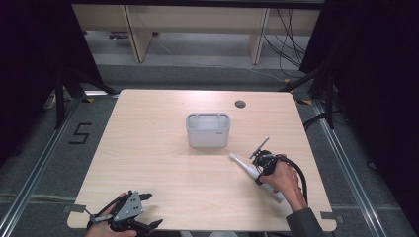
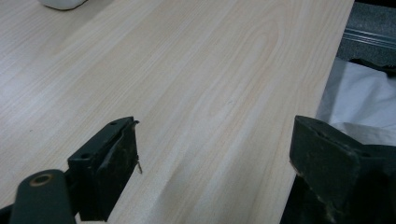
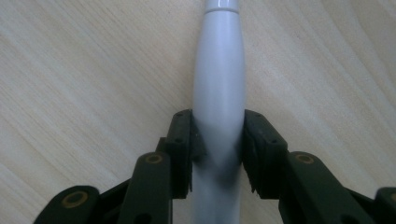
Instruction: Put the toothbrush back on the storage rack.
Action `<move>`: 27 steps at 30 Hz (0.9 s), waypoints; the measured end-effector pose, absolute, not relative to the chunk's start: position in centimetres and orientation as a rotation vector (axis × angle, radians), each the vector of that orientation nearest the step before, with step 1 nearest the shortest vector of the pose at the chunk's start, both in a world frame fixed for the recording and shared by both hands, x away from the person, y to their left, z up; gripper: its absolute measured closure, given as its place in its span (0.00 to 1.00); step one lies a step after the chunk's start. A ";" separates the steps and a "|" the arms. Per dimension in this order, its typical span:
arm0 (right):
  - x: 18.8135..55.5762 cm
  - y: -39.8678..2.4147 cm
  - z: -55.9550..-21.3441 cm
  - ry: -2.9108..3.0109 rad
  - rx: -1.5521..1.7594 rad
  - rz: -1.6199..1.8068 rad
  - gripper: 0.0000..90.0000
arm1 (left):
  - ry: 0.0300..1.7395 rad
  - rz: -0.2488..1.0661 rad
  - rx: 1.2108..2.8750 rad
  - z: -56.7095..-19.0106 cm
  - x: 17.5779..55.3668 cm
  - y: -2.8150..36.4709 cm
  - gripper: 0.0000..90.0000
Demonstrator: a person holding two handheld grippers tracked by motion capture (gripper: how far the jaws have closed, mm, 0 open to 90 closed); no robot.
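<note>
Pale wood covered the table (image 1: 163, 163), and a grey rectangular bin (image 1: 208, 130) stood open-topped a little above the middle of the high view. At the lower right of that view the right gripper (image 1: 260, 170) sat over a white electric toothbrush handle (image 1: 254, 175) that lay slantwise on the table, and in the right gripper view its two black jaws were pressed against either side of the smooth white barrel (image 3: 219, 93), holding it. At the bottom left of the high view the left gripper (image 1: 148, 210) rested in a hand (image 1: 106, 228) near the table's edge, its jaws spread wide over bare wood (image 2: 205, 107) with nothing between them.
</note>
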State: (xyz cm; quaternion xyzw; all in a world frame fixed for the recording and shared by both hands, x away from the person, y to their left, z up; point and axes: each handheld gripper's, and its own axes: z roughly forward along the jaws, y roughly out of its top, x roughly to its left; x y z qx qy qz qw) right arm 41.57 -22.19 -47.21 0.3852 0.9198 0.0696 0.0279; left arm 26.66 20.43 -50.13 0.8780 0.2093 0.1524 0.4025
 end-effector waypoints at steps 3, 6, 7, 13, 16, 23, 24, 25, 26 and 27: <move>41.8 -21.8 -47.2 2.847 1.217 0.184 0.73 | 0.519 0.393 2.230 -50.1 26.7 20.5 0.16; 42.3 -21.9 -47.4 2.881 1.150 0.181 0.73 | 0.519 0.393 2.229 -50.1 26.7 20.5 0.16; 42.1 -21.7 -47.2 2.863 1.216 0.162 0.73 | 0.520 0.392 2.230 -50.1 26.7 20.5 0.16; 42.3 -21.5 -47.3 2.868 1.212 0.136 0.73 | 0.515 0.382 2.236 -50.0 26.7 20.5 0.16; 42.5 -21.4 -47.3 2.883 1.184 0.141 0.73 | 0.519 0.387 2.231 -50.1 26.7 20.5 0.16; 42.7 -21.2 -47.4 2.884 1.184 0.126 0.73 | 0.521 0.397 2.233 -50.1 26.8 20.4 0.16; 42.7 -21.1 -47.3 2.883 1.181 0.115 0.73 | 0.521 0.397 2.233 -50.1 26.8 20.4 0.16; 42.7 -21.1 -47.4 2.884 1.176 0.112 0.73 | 0.520 0.396 2.233 -50.1 26.8 20.4 0.16; 42.7 -21.2 -47.4 2.876 1.174 0.106 0.73 | 0.520 0.396 2.232 -50.1 26.8 20.4 0.16; 42.9 -21.3 -47.5 2.890 1.122 0.106 0.74 | 0.520 0.396 2.233 -50.1 26.7 20.4 0.16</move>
